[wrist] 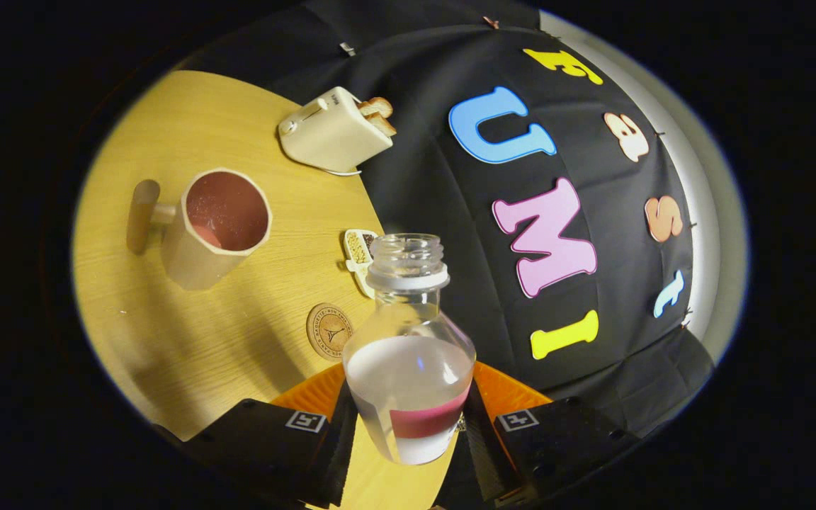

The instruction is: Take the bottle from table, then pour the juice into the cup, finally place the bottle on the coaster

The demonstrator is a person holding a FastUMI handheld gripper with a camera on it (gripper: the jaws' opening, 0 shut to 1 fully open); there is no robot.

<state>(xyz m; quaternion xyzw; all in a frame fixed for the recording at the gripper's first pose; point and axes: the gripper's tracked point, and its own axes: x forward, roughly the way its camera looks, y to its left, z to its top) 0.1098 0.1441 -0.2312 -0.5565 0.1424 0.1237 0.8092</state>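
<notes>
One step looks done: the hand-held gripper (408, 425) grips the clear uncapped plastic bottle (408, 368) beside the beige cup (213, 227); pouring and the round cork coaster (329, 331) remain.

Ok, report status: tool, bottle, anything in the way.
Tool shut on bottle, uncapped, lifted and tilted. Cup ahead across table. Coaster beside bottle. Path open.

toaster (333, 131): cream, at the far side of the wooden surface (188, 333), two toast slices (378, 113) in it
small flat ornament (358, 256): nearer than the toaster, at the surface edge
</notes>
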